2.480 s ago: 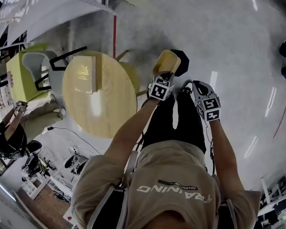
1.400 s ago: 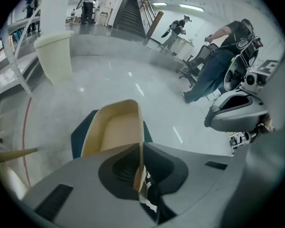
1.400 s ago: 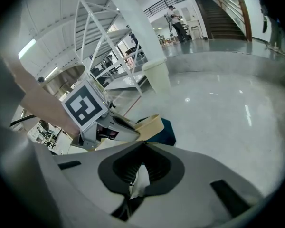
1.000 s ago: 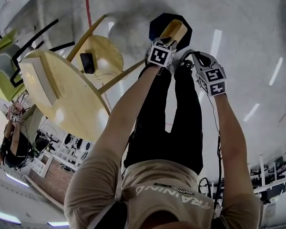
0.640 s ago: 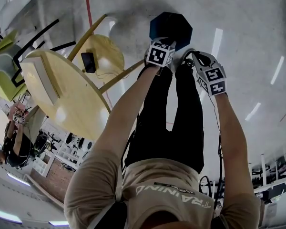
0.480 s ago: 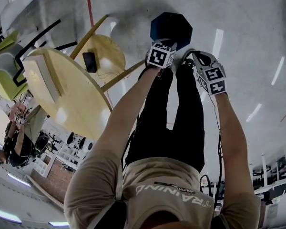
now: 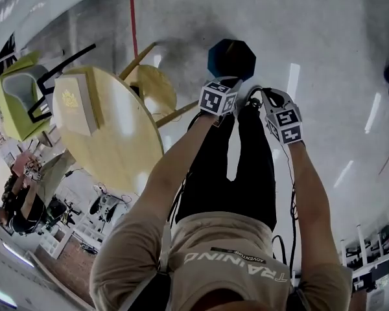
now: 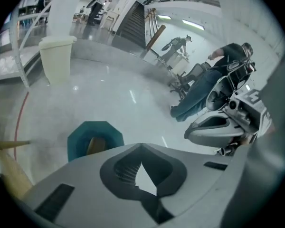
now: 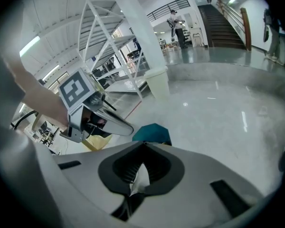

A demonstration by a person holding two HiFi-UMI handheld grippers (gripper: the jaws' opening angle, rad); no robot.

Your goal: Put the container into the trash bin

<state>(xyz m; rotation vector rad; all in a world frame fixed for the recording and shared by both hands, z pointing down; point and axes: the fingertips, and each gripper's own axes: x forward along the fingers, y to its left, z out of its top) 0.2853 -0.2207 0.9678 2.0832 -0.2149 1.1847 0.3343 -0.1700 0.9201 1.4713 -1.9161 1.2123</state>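
The teal eight-sided trash bin (image 7: 231, 58) stands on the grey floor just ahead of both grippers. In the left gripper view the bin (image 8: 95, 137) shows a tan container (image 8: 96, 145) lying inside it. My left gripper (image 7: 228, 84) hangs above the bin's near edge, its jaws closing to shut with nothing between them. Just to its right my right gripper (image 7: 257, 100) is shut and empty. From the right gripper view the bin (image 9: 153, 132) sits beyond the left gripper (image 9: 115, 126).
A round wooden table (image 7: 110, 131) with a box (image 7: 78, 102) on it is at the left, with a smaller wooden stool (image 7: 157, 89) and a green chair (image 7: 16, 96) nearby. A white bin (image 8: 57, 60) and a seated person (image 8: 204, 87) are farther off.
The container that the left gripper held over the bin has dropped inside. The left jaws have shut, and both grippers have risen away from the bin.
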